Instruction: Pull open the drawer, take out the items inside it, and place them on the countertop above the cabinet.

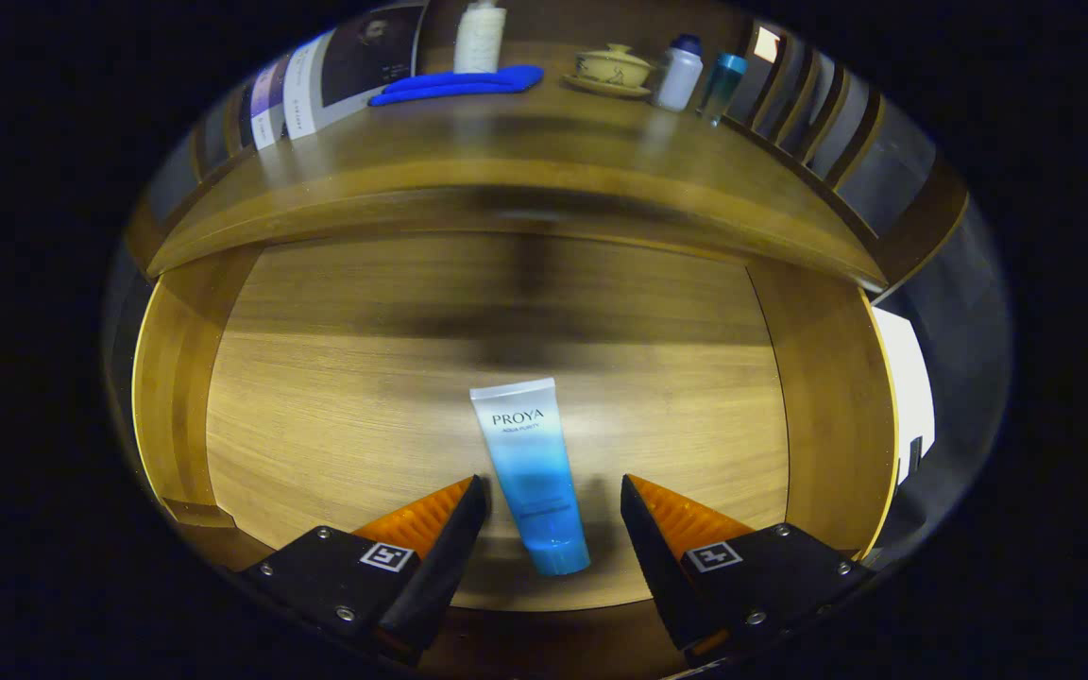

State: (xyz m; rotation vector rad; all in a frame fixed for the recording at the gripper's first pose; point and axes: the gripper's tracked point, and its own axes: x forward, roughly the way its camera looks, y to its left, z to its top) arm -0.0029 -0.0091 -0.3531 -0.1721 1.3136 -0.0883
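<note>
the drawer (336, 397) stands pulled open below the countertop (506, 161), its wooden floor bare except for one tube (532, 472) that lies flat on it. the tube is white at its flat crimped end and shades to blue toward its cap, and the cap end points toward the gripper (553, 493) while the crimped end points toward the back of the drawer, under the countertop's front edge. the gripper hangs over the front part of the drawer with its fingers (450, 529) spread wide apart, released, and the lower half of the tube lies in the gap between them; neither finger touches the tube, with a strip of drawer floor showing on each side, narrower on the left than on the right. the tube sits slightly tilted, its cap end leaning to the right of its crimped end. the drawer's side walls rise to the left and right of the tube, well apart from it. on the countertop above, far beyond the tube, a long blue object (459, 83) lies flat near a white bottle (480, 38), and further right stand a lidded cup on a saucer (612, 68), a white bottle with a dark cap (679, 74) and a teal bottle (722, 87) just beside it. printed sheets (336, 76) lean at the left end of the countertop.
</note>
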